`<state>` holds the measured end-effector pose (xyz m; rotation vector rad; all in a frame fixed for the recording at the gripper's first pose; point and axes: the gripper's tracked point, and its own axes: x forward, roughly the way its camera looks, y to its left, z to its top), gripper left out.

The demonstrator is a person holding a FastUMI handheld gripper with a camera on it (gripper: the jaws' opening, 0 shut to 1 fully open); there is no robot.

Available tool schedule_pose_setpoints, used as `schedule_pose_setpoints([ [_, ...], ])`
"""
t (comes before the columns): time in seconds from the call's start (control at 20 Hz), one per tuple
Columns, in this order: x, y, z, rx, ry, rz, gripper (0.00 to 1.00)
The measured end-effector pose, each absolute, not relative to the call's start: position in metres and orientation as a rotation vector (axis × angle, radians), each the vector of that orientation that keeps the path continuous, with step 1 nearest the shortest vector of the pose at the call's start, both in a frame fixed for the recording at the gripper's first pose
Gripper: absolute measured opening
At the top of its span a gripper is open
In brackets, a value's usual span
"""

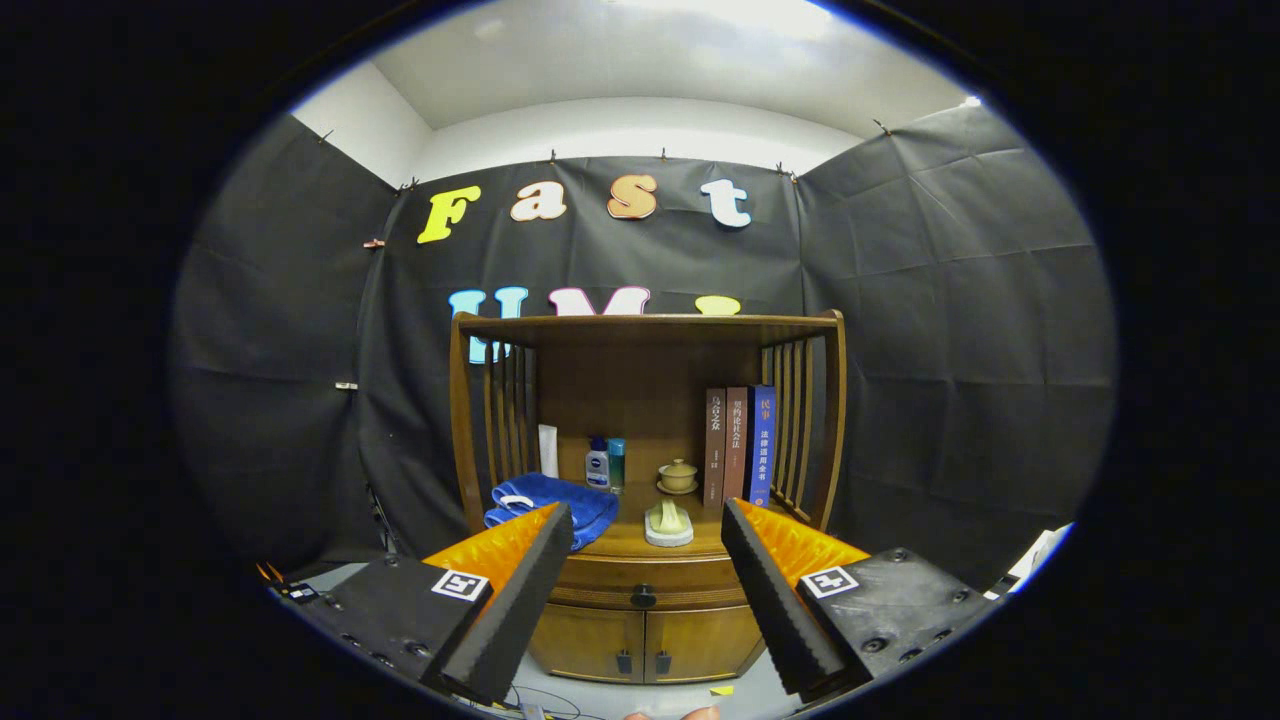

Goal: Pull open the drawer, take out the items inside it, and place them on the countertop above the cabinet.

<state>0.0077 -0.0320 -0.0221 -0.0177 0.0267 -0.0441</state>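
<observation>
Hovering spread wide and empty, the hand-held gripper (647,545) faces the cabinet; the drawer (640,580) sits closed, its knob (643,597) at 6 o'clock between the fingers. This fits either an approach or a finished, re-closed drawer.

Black cloth walls (920,330) enclose the booth under a white ceiling (640,60), brightly lit overhead. A pale floor (610,700), perhaps tiled, lies below.
</observation>
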Motion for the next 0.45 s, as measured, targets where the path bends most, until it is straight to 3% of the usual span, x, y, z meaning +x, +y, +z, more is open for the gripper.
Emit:
schedule_pose_setpoints([
  [0.45, 0.0071, -0.0304, -0.0262, -0.013, 0.031, -0.037, 0.97],
])
